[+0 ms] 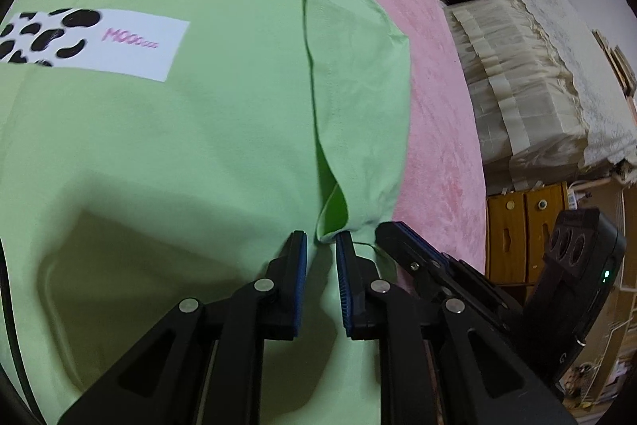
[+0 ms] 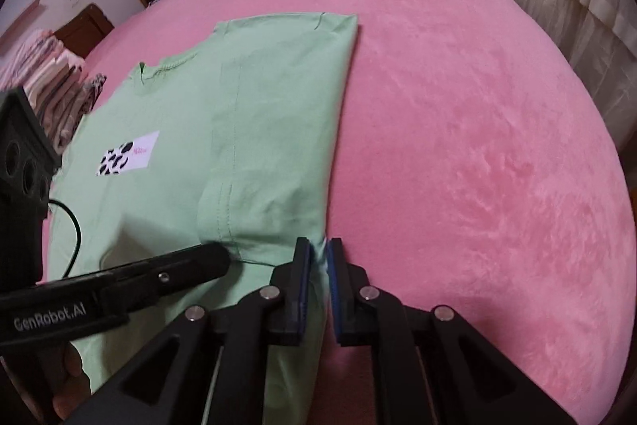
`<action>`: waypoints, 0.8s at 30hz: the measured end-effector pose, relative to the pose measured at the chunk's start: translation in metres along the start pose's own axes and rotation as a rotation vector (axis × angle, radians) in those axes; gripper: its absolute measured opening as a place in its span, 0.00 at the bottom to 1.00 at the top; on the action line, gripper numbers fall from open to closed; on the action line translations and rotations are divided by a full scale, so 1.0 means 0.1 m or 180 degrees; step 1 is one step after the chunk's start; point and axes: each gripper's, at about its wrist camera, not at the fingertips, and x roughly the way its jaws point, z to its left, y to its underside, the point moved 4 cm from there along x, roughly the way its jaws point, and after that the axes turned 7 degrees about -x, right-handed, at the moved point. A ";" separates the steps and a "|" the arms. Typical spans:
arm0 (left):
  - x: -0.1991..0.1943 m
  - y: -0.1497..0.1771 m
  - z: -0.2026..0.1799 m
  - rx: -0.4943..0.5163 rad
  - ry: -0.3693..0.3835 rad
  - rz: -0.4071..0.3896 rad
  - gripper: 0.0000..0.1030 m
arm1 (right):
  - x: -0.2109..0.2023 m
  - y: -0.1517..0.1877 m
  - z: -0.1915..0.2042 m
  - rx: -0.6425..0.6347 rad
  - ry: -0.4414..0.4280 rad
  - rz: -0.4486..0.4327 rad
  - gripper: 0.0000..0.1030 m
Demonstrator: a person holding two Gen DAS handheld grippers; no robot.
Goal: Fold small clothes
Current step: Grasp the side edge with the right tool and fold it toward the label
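Left hand-held gripper [image 1: 321,239] on green T-shirt [image 1: 199,130], pinched hem hidden.

Your light green T-shirt [image 1: 223,130] is thin, matt woven-knit cotton cloth, smooth but for stitched seams, with a flat printed white patch [image 1: 99,42] that looks slightly glossier. Beneath it, the pink bedspread [image 2: 477,146] is a plush, velvety fabric whose nap shows brushed streaks. Your left gripper [image 1: 321,241] and right gripper [image 2: 318,247] are matt black plastic with shiny round metal pins and ribbed blue rubber pads. Behind, a wooden cabinet [image 1: 525,226] looks varnished, and cream lace-like cloth [image 1: 517,66] hangs pleated.
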 end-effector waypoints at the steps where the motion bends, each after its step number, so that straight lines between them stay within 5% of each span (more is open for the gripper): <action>1: -0.04 -0.01 0.02 -0.0030 0.0003 -0.0019 0.13 | -0.03 0.01 0.00 0.0011 -0.0004 -0.0016 0.08; 12: -0.44 -0.02 0.02 0.0180 -0.0251 -0.0406 0.17 | -0.40 -0.05 0.06 0.0074 -0.0178 -0.0367 0.11; 24: -0.78 0.02 -0.06 0.0591 -0.0564 -0.0734 0.41 | 0.12 -0.14 0.34 -0.0026 -0.0114 -0.0123 0.13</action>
